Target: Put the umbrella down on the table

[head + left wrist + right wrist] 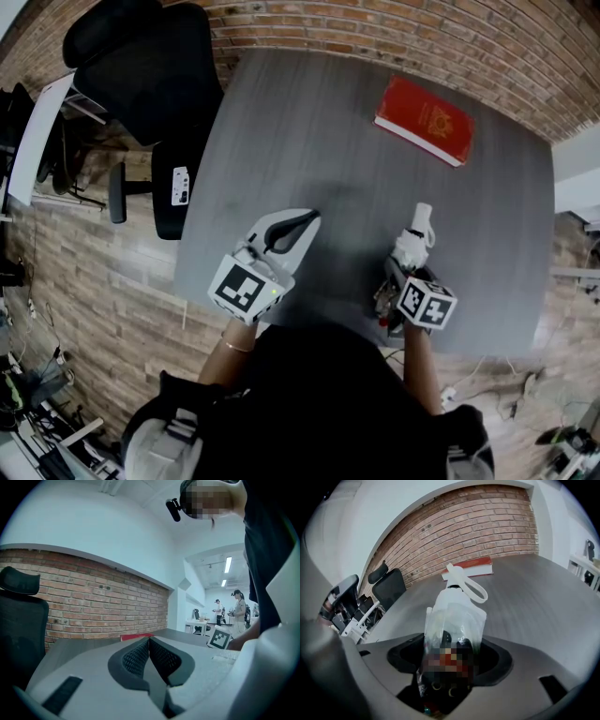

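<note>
Right gripper [450, 660] grasps the plastic-sleeved folded umbrella [457, 613] over the grey table [309, 122]. Left gripper [149, 644]: jaws clenched together, empty.

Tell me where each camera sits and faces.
Head view: on the person's head, steeply down at the table; left tool, right tool, forearms show.
Left gripper view: on the left tool, level toward the brick wall; shut jaws, torso show.
Right gripper view: on the right tool, angled down over the table; jaws grip the umbrella.
Shared: all three see the red book.
</note>
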Demonstrator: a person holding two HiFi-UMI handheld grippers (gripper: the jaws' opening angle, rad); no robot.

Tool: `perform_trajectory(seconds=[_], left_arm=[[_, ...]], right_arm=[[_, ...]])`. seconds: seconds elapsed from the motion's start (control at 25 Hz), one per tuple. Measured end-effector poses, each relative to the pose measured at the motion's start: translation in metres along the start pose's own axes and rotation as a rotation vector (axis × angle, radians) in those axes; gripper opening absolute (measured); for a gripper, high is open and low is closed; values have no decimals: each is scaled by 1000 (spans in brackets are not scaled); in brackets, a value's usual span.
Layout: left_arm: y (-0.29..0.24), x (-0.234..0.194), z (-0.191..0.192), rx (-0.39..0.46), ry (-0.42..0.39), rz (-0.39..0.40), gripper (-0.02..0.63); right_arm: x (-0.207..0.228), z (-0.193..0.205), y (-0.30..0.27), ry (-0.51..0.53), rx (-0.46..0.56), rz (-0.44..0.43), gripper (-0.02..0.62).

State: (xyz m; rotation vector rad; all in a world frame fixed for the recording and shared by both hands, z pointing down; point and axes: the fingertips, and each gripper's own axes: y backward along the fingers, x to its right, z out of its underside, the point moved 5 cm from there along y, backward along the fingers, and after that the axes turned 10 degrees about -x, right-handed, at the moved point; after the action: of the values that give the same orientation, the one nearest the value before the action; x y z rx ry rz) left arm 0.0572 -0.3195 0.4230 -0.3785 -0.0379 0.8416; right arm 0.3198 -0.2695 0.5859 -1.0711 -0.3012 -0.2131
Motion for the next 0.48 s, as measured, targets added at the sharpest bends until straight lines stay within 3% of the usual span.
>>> perform_trajectory(seconds=[0.48], left_arm=[[8,-6,3,2,5,-15,2]], right_arm=[[1,-1,-11,-13,-27,11,296]])
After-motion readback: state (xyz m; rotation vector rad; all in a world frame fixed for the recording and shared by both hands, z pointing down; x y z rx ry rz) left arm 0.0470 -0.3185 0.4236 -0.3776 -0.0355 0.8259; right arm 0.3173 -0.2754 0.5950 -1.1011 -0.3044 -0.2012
